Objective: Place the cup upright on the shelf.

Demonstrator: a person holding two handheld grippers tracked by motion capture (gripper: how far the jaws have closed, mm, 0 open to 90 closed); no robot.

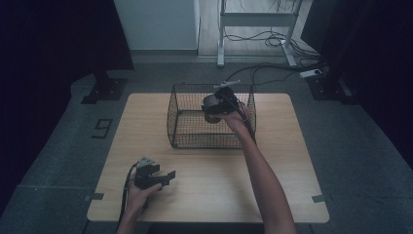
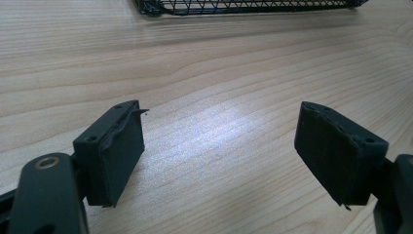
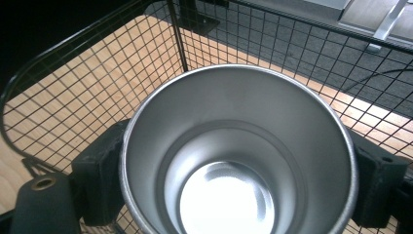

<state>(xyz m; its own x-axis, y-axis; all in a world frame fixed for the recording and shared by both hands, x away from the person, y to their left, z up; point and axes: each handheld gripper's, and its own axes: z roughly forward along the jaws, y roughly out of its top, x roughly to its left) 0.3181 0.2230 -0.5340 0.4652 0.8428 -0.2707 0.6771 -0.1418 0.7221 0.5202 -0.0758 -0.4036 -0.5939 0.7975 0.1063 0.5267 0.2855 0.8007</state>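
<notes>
The right tongs (image 1: 210, 108) clamp a steel cup (image 3: 238, 156) between their jaws inside the black wire basket (image 1: 187, 122), while the left tongs (image 2: 219, 146) gape wide above the bare wooden surface (image 1: 219, 180).

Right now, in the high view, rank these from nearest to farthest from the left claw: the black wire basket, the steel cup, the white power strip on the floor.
From the left claw:
1. Black wire basket, mid-table, ahead and right.
2. Steel cup, held in the right claw over the basket's right side.
3. White power strip, on the floor far right.
</notes>
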